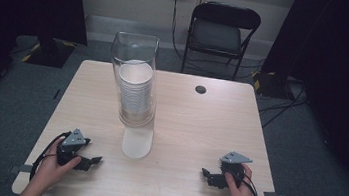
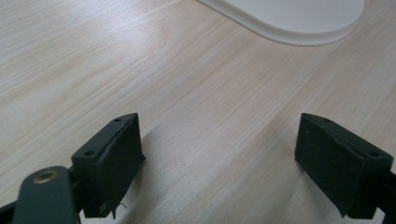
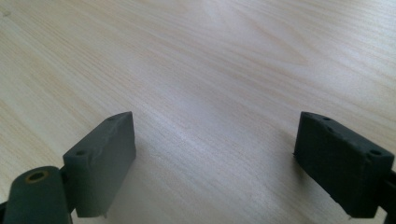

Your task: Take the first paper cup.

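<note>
While no brand, label or writing can be read on anything here, the items stand as follows, each placed against the clear dispenser (image 1: pixel 134 73).

Dispenser: one, clear plastic, upright near the middle of the wooden table (image 1: pixel 198 131), its long axis vertical and its open top facing up.

Cups (image 1: pixel 134 90): one stack of white paper cups inside the dispenser, rims up; the ribs are too fine to count singly.

White base (image 1: pixel 136 143): one flat rounded tongue, lying on the table at the dispenser's foot, its long axis running from the dispenser toward the person. Its rounded end (image 2: pixel 299 21) appears beyond the left jaws in the left gripper view.

Left gripper (image 1: pixel 93 160): one, held in a hand, resting on the table nearer the person than the dispenser and to its left; jaws spread wide, with bare wood between them.

Right gripper (image 1: pixel 206 174): one, held in a hand, well apart from the dispenser to its right and nearer the person; jaws spread wide over bare wood.

Chair (image 1: pixel 223 31): one, black, on the floor beyond the dispenser and the table.
</note>
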### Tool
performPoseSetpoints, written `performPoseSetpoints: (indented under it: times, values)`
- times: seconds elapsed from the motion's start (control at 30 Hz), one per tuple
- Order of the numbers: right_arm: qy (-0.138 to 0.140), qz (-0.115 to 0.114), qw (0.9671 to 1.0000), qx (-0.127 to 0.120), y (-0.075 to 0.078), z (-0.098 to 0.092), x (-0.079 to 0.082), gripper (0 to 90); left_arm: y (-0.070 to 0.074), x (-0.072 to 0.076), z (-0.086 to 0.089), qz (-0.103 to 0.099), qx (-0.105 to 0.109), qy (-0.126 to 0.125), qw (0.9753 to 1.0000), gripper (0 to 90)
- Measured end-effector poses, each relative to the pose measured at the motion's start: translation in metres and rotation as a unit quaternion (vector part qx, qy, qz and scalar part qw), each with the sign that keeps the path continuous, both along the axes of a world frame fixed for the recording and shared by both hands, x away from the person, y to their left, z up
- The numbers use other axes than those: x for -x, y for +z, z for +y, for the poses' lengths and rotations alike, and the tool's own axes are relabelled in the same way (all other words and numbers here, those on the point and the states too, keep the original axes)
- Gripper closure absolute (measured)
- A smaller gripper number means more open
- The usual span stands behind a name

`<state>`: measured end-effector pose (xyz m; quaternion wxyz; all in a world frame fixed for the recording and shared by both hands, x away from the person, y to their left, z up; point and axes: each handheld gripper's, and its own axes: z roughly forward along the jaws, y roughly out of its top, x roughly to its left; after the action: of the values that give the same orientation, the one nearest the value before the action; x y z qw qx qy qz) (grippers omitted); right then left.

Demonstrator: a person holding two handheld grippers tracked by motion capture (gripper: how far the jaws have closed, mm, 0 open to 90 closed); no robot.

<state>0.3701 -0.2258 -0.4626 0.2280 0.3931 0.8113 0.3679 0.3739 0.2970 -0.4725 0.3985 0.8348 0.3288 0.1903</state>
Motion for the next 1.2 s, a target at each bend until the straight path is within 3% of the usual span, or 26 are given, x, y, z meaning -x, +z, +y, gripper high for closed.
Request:
performPoseSetpoints:
  times: [0.27,0.3,0.43,0.53,0.57,0.63,0.73,0.77,0.87,0.97,1.03,1.2]
  values:
    - [0.0,0.0,1.0,0.0,0.0,0.0,0.0,12.1,0.0,0.001,-0.004,-0.001,-0.005,0.016,0.9999,12.6]
    - [0.0,0.0,1.0,0.0,0.0,0.0,0.0,12.1,0.0,0.002,-0.006,0.0,0.003,0.023,0.9997,12.6]
    - [-0.001,0.001,1.0,0.0,0.0,0.0,0.0,12.0,0.001,0.004,-0.013,-0.006,0.003,0.027,0.9996,17.4]
    - [0.0,0.001,1.0,0.0,0.0,0.0,0.0,11.9,0.01,0.008,-0.024,-0.03,0.038,0.023,0.9986,16.7]
    - [-0.001,0.001,1.0,0.0,0.0,0.0,0.0,12.0,0.01,0.008,-0.024,-0.03,0.038,0.023,0.9986,16.4]
    - [0.0,0.001,1.0,0.0,0.0,0.0,0.0,12.0,0.023,0.01,-0.034,-0.047,0.084,0.008,0.9953,16.0]
    - [0.0,0.001,1.0,0.0,0.0,0.0,0.0,12.0,0.036,0.01,-0.049,-0.063,0.115,0.001,0.9914,16.1]
    - [0.0,0.001,1.0,0.0,0.0,0.0,0.0,12.0,0.036,0.01,-0.049,-0.063,0.115,0.001,0.9914,16.2]
    - [-0.001,0.001,1.0,0.0,0.0,0.0,0.0,11.9,0.047,0.009,-0.068,-0.082,0.138,0.005,0.987,16.3]
    - [-0.001,0.001,1.0,0.0,0.0,0.0,0.0,11.9,0.049,0.006,-0.073,-0.091,0.143,0.002,0.9855,18.3]
    - [-0.001,0.001,1.0,0.0,0.0,0.0,0.0,11.9,0.051,0.002,-0.079,-0.105,0.152,0.008,0.9828,18.8]
    - [-0.001,0.001,1.0,0.0,0.0,0.0,0.0,11.9,0.059,-0.005,-0.089,-0.119,0.147,0.003,0.982,18.8]
